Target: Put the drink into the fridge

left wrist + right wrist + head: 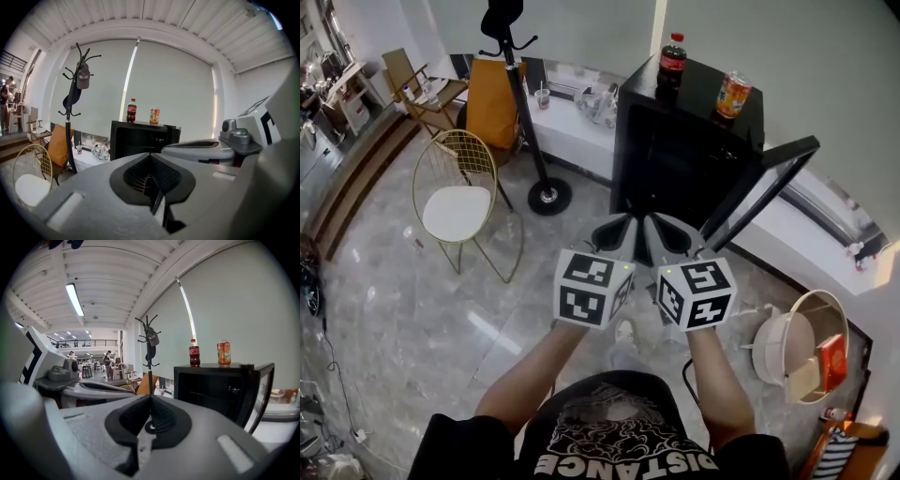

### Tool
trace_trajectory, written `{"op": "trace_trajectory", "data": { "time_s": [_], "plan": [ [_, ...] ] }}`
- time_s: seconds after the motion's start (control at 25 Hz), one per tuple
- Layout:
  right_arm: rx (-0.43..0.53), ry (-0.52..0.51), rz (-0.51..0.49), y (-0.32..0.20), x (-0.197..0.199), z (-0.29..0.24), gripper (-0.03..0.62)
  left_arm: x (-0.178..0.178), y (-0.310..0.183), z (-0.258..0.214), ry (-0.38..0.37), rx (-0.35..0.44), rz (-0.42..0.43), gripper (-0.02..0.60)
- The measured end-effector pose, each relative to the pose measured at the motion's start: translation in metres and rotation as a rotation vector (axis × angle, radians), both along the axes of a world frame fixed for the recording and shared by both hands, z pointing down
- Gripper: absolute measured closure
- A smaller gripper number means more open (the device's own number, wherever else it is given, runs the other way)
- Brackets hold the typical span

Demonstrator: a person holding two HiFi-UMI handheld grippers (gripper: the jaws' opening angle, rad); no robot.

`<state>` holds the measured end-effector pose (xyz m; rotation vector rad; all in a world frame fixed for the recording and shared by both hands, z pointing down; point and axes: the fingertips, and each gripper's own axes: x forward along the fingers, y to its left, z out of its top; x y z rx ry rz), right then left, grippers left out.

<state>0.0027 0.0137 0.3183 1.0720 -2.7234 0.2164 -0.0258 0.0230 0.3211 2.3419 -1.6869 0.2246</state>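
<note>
**A:** What do we have at the far left?

**B:** A gold wire chair (455,202) with a white seat stands on the grey floor. Just right of it is a black coat stand (525,103), and the left gripper view shows a cap (83,77) hung on it.

**A:** And our own hands?

**B:** We hold both grippers side by side in front of us, with their marker cubes nearly touching. The left gripper (619,230) is clenched. In its own view the black pads meet at the tip (150,157) with nothing between them. The right gripper (666,232) is the same, with its jaws pressed together and empty (150,397).

**A:** So we carry no drink. Where is it?

**B:** It is on top of the black fridge (684,141), which stands just beyond our jaw tips against the pale blind. We see a cola bottle (672,61) with a red cap upright near the left of the top. An orange can (732,94) stands upright to its right, apart from the bottle. Both gripper views show the pair as well, bottle (131,110) and can (154,116) from the left gripper, bottle (194,353) and can (224,353) from the right.

**A:** Is the fridge shut?

**B:** No, its glass door (759,187) is swung out to the right, and the inside looks dark to us. We cannot tell what is on the shelves.

**A:** What is furthest right?

**B:** There is a round white object (787,347) on the floor that we cannot identify
</note>
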Motion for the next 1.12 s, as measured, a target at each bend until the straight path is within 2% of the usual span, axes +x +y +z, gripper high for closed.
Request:
{"op": "trace_trajectory", "data": {
  "time_s": [0.32, 0.56, 0.92, 1.12],
  "plan": [
    [-0.001, -0.009, -0.01, -0.085, 0.002, -0.004, 0.592, -0.001, -0.085, -0.006, -0.019, -0.009, -0.019, 0.578],
    [-0.006, -0.013, -0.028, -0.139, 0.013, -0.003, 0.592, 0.013, -0.141, -0.005, -0.019, -0.016, -0.027, 0.577],
    [0.002, -0.044, -0.031, -0.2, 0.027, -0.009, 0.592, 0.025, -0.202, -0.005, -0.031, -0.023, -0.036, 0.577],
    [0.013, -0.059, -0.021, -0.216, 0.034, -0.016, 0.592, 0.034, -0.222, -0.01, -0.037, -0.02, -0.016, 0.577]
  ]
}}
